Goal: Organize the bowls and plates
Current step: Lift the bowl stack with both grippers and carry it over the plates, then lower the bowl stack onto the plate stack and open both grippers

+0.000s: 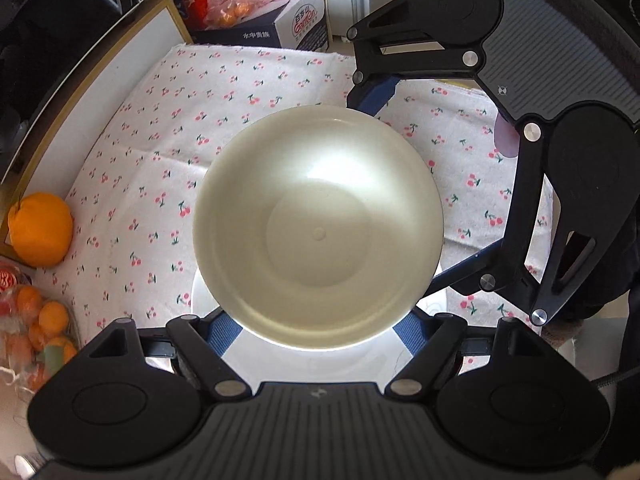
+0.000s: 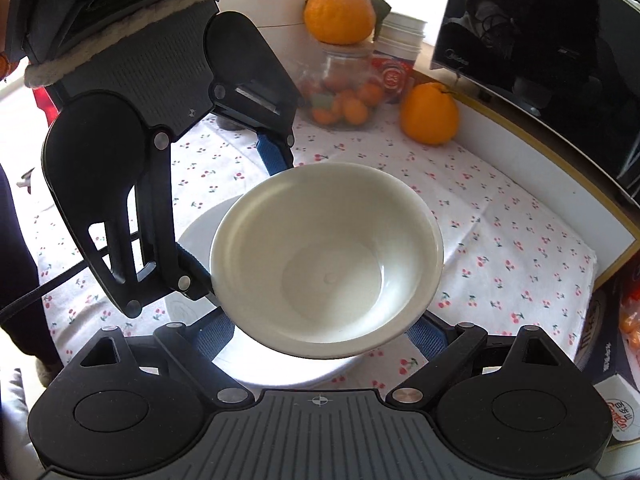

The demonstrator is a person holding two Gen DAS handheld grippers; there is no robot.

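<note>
A cherry-print cloth [image 1: 168, 152] covered the table, seen in both views. At its edge stood a dark appliance [image 2: 560, 52] with a glossy front, and a printed box [image 1: 288, 20] with a bag of small oranges on top sat at the far end in the left view.

A white plate [image 2: 196, 232] lay on the cloth. Above it was a cream bowl [image 1: 318, 226], upright in the left view and slightly tilted in the right view, its rim overlapping most of the plate. Whether the bowl's base touched the plate could not be told.

The left gripper [image 1: 318, 334] had its blue-padded fingers spread on either side of the bowl's near wall; the pads seemed to meet the bowl, but a firm grasp could not be confirmed. The right gripper [image 2: 326, 334] likewise straddled the bowl from its own side, fingers wide apart and close against the wall, and whether it was clamped could not be told. Each gripper also showed in the other's view, reaching toward the bowl's rim.

A jar [image 2: 344, 92] of small oranges stood beyond the cloth with a large orange [image 2: 339, 10] on its lid. Paper cups [image 2: 400, 36] were stacked just beside it. Another orange [image 2: 429, 114] rested near the appliance.
</note>
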